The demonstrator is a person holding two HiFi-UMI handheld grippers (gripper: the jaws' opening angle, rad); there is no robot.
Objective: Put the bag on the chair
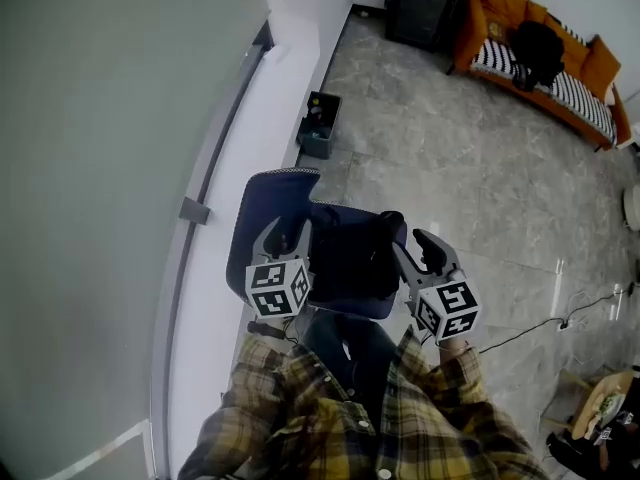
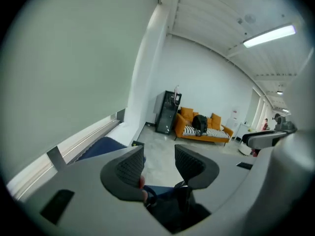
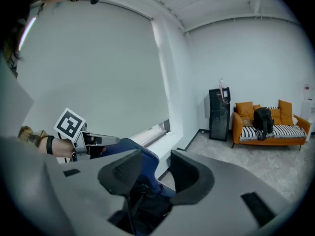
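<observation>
A blue office chair point(image 1: 272, 196) stands by the wall ledge, and a dark bag point(image 1: 352, 258) lies on its seat. I hold both grippers above it. My left gripper point(image 1: 283, 236) hovers over the bag's left side, against the chair back. Its jaws stand apart with only floor seen between them point(image 2: 158, 154), and the bag point(image 2: 172, 213) is below. My right gripper point(image 1: 413, 246) hangs over the bag's right edge, open point(image 3: 155, 156), with the blue chair back point(image 3: 125, 145) and the bag point(image 3: 147, 210) beyond its jaws. Neither gripper touches the bag.
A long white ledge point(image 1: 250, 118) runs along the left wall. A small dark bin point(image 1: 320, 123) sits on the floor beyond the chair. At the far end are an orange sofa point(image 1: 590, 63) with a black backpack point(image 1: 538, 48) and a black cabinet point(image 1: 425, 8). A cable point(image 1: 560, 318) crosses the floor at the right.
</observation>
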